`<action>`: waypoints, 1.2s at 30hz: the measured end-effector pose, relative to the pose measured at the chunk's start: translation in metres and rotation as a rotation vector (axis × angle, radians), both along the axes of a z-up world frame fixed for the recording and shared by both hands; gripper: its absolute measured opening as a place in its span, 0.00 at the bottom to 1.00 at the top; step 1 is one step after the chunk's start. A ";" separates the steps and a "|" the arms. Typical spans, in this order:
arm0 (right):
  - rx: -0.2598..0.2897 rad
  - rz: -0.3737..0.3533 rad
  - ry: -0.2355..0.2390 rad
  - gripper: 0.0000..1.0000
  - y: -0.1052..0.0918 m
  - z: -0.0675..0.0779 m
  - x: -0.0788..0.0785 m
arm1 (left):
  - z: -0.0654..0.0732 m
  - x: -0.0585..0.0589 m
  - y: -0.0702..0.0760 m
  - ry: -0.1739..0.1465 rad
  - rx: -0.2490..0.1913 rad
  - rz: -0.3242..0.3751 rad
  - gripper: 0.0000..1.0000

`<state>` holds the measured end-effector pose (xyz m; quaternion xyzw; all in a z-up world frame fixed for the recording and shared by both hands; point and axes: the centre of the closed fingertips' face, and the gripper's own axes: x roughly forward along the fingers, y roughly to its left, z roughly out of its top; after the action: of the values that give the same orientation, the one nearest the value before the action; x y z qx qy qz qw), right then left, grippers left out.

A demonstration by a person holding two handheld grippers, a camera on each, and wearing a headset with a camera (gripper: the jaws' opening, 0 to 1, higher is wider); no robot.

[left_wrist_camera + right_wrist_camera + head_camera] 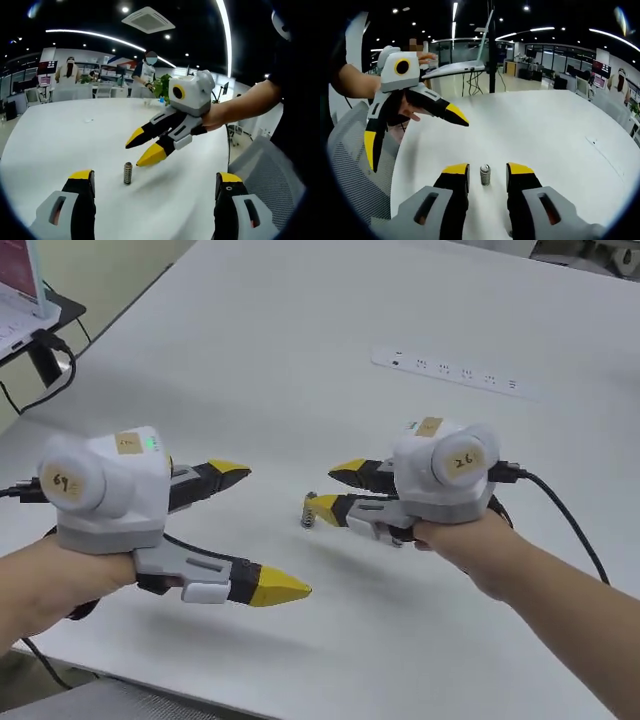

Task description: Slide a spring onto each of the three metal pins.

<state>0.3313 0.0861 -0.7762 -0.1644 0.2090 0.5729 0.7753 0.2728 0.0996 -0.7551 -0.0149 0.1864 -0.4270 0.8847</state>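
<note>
A small grey coiled spring (309, 510) stands upright on the white table (300, 360). My right gripper (323, 490) is open with its yellow tips close on either side of the spring (485, 174), and a small gap shows on each side. In the right gripper view its jaws (487, 169) frame the coil without touching it. My left gripper (270, 530) hovers to the left, jaws spread wide and holding nothing. From the left gripper view (155, 176) the spring (127, 173) stands ahead, just below the right gripper (133, 155).
A white power strip (455, 372) lies at the far side of the table. A laptop (15, 300) sits on a black stand beyond the table's left edge. A grey mesh chair (270, 170) stands near the table's front edge. People stand at distant desks.
</note>
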 end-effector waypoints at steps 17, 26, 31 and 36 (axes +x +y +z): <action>0.162 -0.066 -0.007 0.44 -0.057 0.034 -0.031 | 0.012 -0.002 -0.019 -0.007 0.000 -0.031 0.98; 0.230 -0.101 -0.002 0.63 -0.090 0.035 -0.046 | 0.022 -0.003 -0.024 -0.023 -0.007 -0.038 0.98; 0.228 -0.120 0.007 0.76 -0.109 0.029 -0.053 | 0.024 -0.005 -0.027 -0.024 -0.010 -0.049 0.98; 0.265 -0.166 0.014 0.81 -0.124 0.032 -0.054 | 0.025 -0.007 -0.030 -0.025 -0.024 -0.059 0.98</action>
<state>0.2777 -0.0379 -0.7443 -0.0386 0.1499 0.5304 0.8335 0.2660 0.0700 -0.7298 -0.0146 0.1707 -0.4552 0.8738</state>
